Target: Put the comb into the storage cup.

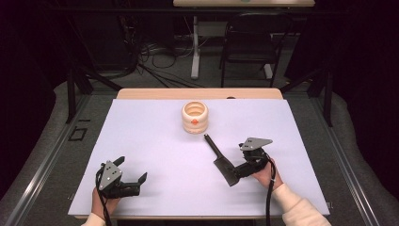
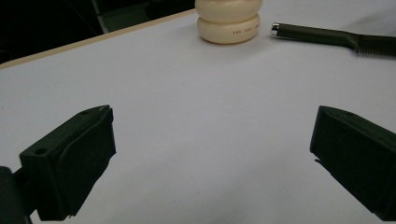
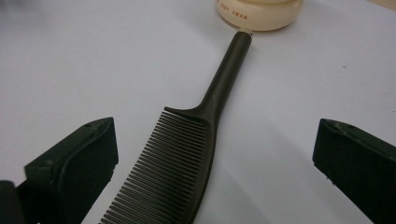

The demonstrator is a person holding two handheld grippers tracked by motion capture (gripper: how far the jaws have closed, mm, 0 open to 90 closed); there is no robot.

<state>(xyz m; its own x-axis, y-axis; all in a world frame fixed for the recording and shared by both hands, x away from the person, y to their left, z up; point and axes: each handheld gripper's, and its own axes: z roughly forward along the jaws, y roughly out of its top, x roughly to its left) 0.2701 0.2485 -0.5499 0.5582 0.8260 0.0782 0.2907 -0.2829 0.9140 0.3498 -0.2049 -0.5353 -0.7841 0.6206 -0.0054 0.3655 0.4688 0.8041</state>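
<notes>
The black comb (image 3: 177, 158) lies flat on the white table (image 1: 155, 141), near right of the cream holder (image 1: 195, 117), between the spread jaws of the right gripper (image 3: 215, 172); it looks light, stiff and thin, so its solid spine seems the best hold.

Both grippers black, blocky. Left gripper (image 1: 128, 175): grey three-cornered plate with dark screw holes on top, black cable trailing toward 6 o'clock. Right gripper (image 1: 231, 172): same plate and cable. Cream sleeve (image 1: 296, 207) on right arm. Jaw blocks matte, one small hole each.
</notes>
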